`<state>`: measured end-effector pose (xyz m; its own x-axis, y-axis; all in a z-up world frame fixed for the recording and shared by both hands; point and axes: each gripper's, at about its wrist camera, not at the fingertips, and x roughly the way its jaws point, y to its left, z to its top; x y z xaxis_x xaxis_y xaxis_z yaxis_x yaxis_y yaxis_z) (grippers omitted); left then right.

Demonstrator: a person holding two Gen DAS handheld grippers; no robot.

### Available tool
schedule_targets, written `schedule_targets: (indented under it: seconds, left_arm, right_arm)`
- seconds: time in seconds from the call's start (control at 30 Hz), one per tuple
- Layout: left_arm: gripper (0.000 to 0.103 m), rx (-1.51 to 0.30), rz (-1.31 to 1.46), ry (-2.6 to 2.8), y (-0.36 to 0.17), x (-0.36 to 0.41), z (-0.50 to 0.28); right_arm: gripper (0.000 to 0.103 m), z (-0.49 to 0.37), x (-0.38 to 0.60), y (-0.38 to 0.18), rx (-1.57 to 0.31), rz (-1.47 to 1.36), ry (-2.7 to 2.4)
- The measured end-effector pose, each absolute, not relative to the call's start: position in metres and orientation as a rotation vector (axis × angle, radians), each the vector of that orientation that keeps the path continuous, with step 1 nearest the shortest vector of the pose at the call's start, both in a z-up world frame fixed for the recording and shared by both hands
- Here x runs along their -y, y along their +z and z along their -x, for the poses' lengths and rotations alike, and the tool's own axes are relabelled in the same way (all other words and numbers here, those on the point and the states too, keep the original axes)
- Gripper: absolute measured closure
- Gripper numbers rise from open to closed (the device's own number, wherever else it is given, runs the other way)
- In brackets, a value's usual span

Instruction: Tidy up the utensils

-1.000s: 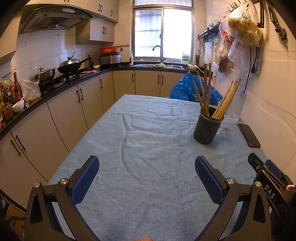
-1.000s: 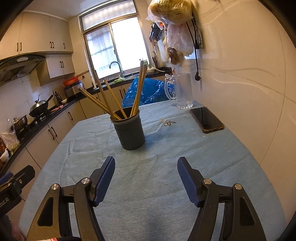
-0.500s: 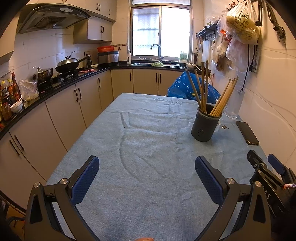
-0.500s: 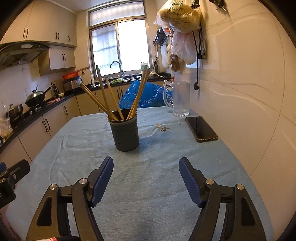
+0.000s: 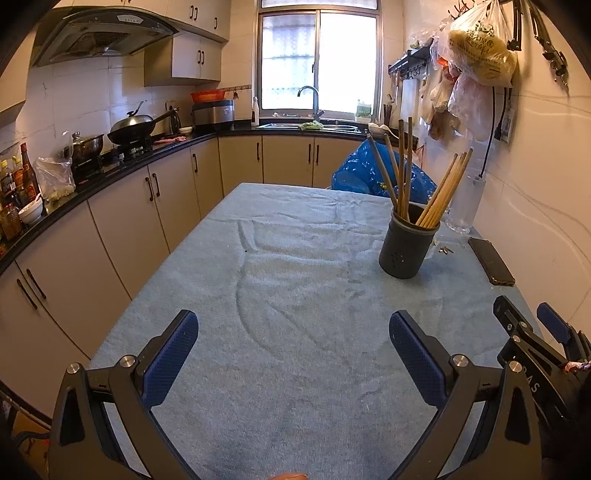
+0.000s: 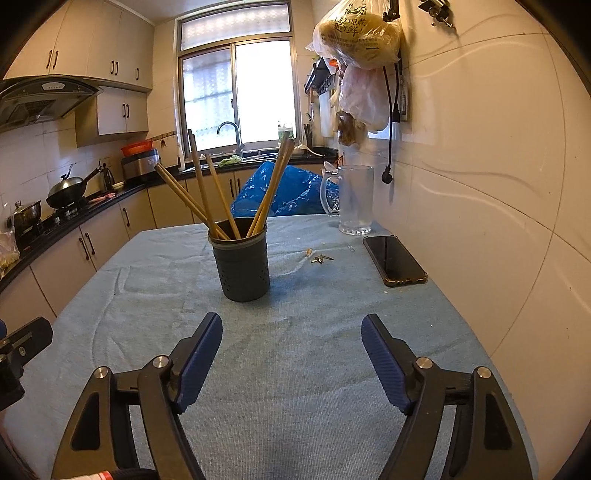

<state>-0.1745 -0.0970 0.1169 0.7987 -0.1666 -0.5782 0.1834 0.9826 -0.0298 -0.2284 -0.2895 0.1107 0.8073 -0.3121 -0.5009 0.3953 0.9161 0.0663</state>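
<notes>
Nearest the left wrist camera, left gripper has jaws spread wide, nothing between the blue pads, hovering over the towel with no visible contact. Right gripper is the same: jaws wide apart, empty, above the towel. It also shows at the right edge of the left view, with partial white lettering on its body, only "AS" legible.

Mid-table: holder, dark grey cylinder with small holes, stands upright on the towel, ahead and slightly left of the right gripper, ahead-right of the left one, well apart from both. Chopsticks stand in it with ends up, long axes near vertical, fanned out: some lean left, a bundle leans right in the right view.

Just right of the holder: small debris on the towel. Further right, near the wall, phone lies flat, screen dark, long axis running away from the camera. Beyond it, clear jug stands upright at the far table edge.

Behind the table: blue bag. On the wall above, a hanging plastic bag carries printed Chinese characters, too small to read reliably.
</notes>
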Motion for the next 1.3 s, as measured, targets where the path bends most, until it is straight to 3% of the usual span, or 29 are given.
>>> schedule_targets:
  seconds: [1.3]
  left_arm:
    - [0.000, -0.630, -0.030, -0.219, 0.113, 0.098, 0.178]
  right_arm:
    - [0.017, 0.232, 0.279, 0.112, -0.495, -0.146, -0.354]
